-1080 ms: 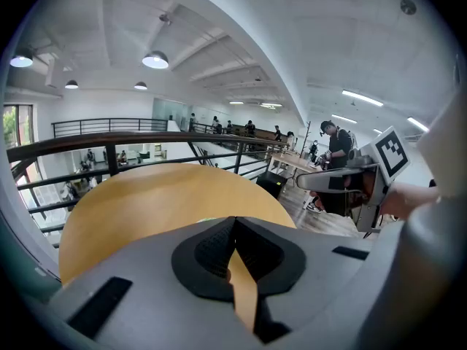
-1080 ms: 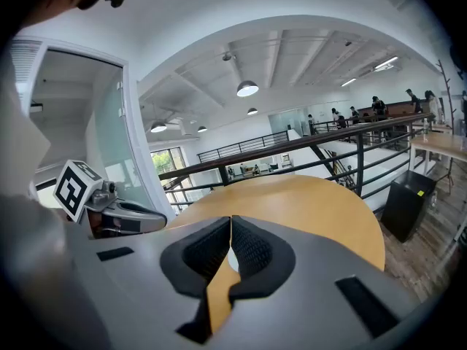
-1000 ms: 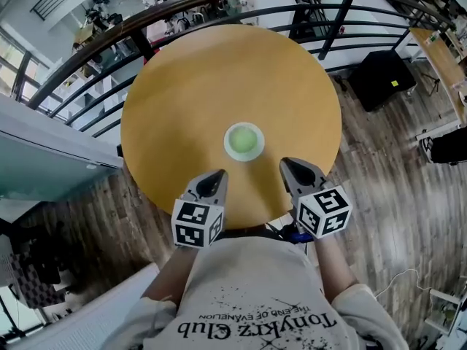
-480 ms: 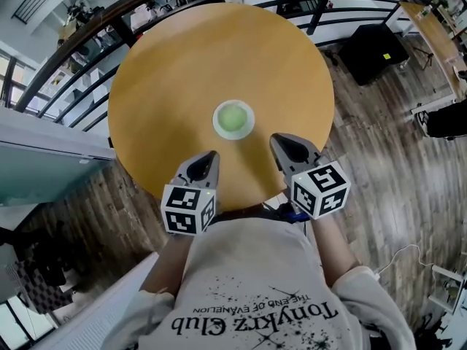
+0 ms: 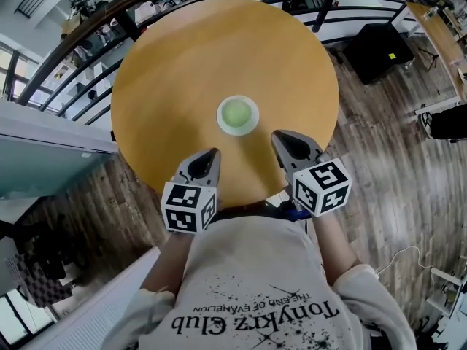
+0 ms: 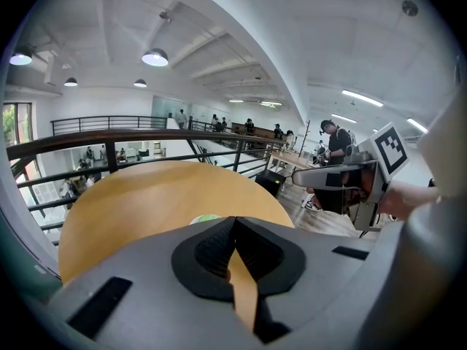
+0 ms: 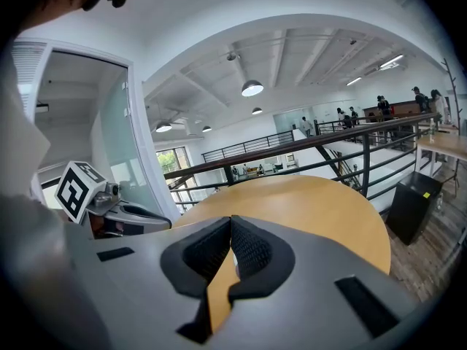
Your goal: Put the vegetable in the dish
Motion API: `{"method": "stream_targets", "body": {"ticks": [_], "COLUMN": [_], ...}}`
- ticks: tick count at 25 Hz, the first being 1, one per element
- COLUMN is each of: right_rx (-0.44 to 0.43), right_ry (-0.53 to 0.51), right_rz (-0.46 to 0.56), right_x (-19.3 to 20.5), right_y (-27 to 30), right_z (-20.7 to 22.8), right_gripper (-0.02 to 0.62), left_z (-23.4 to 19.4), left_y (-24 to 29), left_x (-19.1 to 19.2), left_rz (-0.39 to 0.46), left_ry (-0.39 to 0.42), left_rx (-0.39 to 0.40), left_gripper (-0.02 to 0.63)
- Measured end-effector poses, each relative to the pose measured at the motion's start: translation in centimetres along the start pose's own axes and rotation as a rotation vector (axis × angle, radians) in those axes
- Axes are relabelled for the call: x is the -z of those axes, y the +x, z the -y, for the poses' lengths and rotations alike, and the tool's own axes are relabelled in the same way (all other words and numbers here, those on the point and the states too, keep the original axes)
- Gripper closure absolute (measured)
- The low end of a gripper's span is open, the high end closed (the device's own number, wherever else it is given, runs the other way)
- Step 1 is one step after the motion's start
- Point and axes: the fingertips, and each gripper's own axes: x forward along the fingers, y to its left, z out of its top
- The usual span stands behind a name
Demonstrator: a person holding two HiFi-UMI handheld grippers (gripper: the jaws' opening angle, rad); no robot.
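- While both claws hover over the near edge of the round wooden desk [image 5: 204,57], the green vegetable [image 5: 237,113] lies inside the white dish [image 5: 221,115] near the desk's middle.
- Left claw [image 5: 213,153]: its jaws are pressed together at the tips, with nothing between them.
- Right claw [image 5: 280,135]: its jaws are likewise closed tight and empty.
- From the head view, the dish sits just beyond the two claw tips, in line with the gap between them, and touches neither.
- Round the desk's far side curves a dark railing [image 5: 73,46], and a plank floor [image 5: 379,144] lies to the right.
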Motion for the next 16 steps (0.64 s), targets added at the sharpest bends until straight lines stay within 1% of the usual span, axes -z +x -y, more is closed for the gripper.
{"method": "stream_targets", "body": {"ticks": [8, 16], "right_rx": [-0.009, -0.01], "right_ry": [0.003, 0.012], "right_rz": [-0.005, -0.011], "right_x": [0.0, -0.1], "right_y": [0.6, 0.7], "right_z": [0.3, 1.3], "right_gripper": [0.571, 0.571], "left_z": [-0.3, 0.2], "left_y": [0.3, 0.9], "left_x": [0.2, 0.1], "left_rz": [-0.01, -0.024], "left_ry": [-0.009, 0.001], "left_rx": [-0.005, -0.003], "left_gripper": [0.583, 0.583]}}
